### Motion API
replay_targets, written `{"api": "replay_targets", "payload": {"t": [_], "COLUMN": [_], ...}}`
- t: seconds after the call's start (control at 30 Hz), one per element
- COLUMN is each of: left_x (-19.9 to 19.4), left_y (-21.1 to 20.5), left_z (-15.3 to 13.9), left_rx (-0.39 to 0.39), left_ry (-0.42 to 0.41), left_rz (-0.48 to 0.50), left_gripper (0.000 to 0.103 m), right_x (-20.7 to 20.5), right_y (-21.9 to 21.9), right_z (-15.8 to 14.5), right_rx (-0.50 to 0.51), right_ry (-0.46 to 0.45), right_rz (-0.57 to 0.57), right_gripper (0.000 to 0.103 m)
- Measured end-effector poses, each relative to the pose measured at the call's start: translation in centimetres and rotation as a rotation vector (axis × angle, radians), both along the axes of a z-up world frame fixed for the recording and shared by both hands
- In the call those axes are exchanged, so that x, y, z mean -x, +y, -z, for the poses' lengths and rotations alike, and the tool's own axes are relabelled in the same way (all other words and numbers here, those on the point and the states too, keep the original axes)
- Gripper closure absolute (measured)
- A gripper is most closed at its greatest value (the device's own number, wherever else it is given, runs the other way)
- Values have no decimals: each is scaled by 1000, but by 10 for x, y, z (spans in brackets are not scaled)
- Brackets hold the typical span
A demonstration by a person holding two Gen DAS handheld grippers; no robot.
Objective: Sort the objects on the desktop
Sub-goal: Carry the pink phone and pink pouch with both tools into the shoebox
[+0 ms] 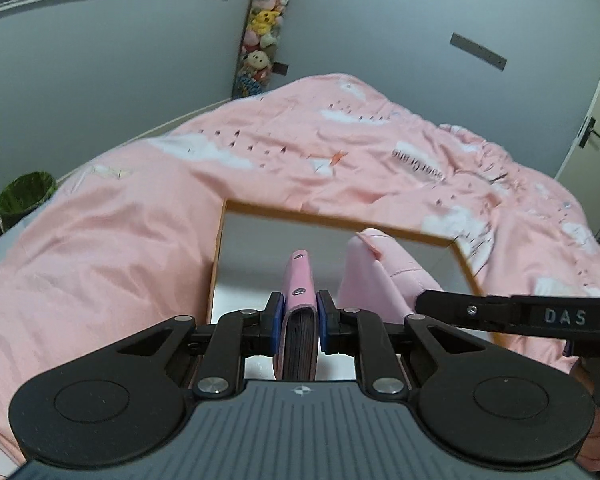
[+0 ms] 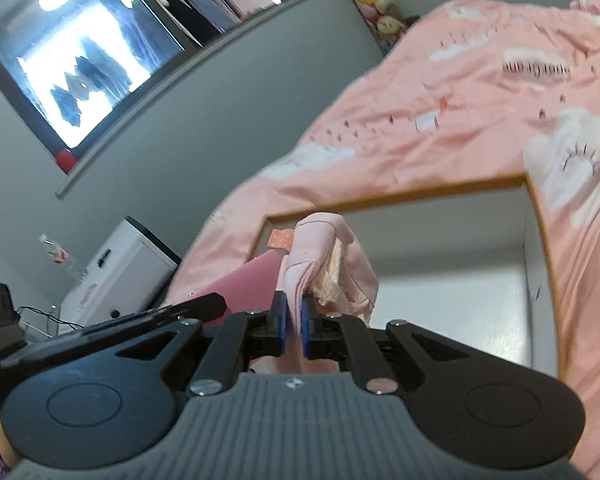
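My left gripper (image 1: 299,312) is shut on a pink notebook (image 1: 299,280) with snap buttons, held edge-up with its page block facing the camera. To its right hangs a pale pink fabric pouch (image 1: 380,276). In the right wrist view my right gripper (image 2: 294,316) is shut on that pouch (image 2: 324,248), whose crumpled lining shows. The notebook (image 2: 244,284) sits just left of it there. Both items hang over an open box with a tan rim (image 1: 332,220) and a white inside (image 2: 440,300). The box floor under the items is hidden.
The box rests on a bed covered by a pink duvet (image 1: 120,240) with white clouds. A green-lined bin (image 1: 26,198) stands far left, hanging plush toys (image 1: 262,36) are on the grey wall, a door (image 1: 596,120) is at the right, and a white cabinet (image 2: 128,264) stands beside the bed.
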State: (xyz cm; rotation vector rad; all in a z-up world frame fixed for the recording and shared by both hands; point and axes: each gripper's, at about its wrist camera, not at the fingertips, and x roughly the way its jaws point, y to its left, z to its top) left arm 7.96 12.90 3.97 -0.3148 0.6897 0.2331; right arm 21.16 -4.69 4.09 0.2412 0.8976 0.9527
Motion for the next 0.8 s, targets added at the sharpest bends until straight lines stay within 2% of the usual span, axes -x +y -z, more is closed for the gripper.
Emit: {"api": "replay_targets", "payload": {"t": [0.17,0.33,0.47,0.6,0.8], "left_x": [2,6,7,7,10], "left_y": [0,-5,-10,-17,-12], "left_z": [32,49,55,58,57], "left_rx": [-41,-101,-130,-180,-144], "left_ry": [50,85,99,115,147], "left_rz": [-30,-36,-14,9,48], "left_gripper": [84,84,83,83,81], "right_x": [-7,-8,-9,-9,-9], "right_y": [20,33,38,40,43], "right_z": [37,67,73,80,86], "right_rx": [25,29,8,-29,-33], "right_ry": [81,159,182,244,283], "right_rz": [-14,-35,-49,-75,-93], "right_gripper": [96,96,96,96,96]}}
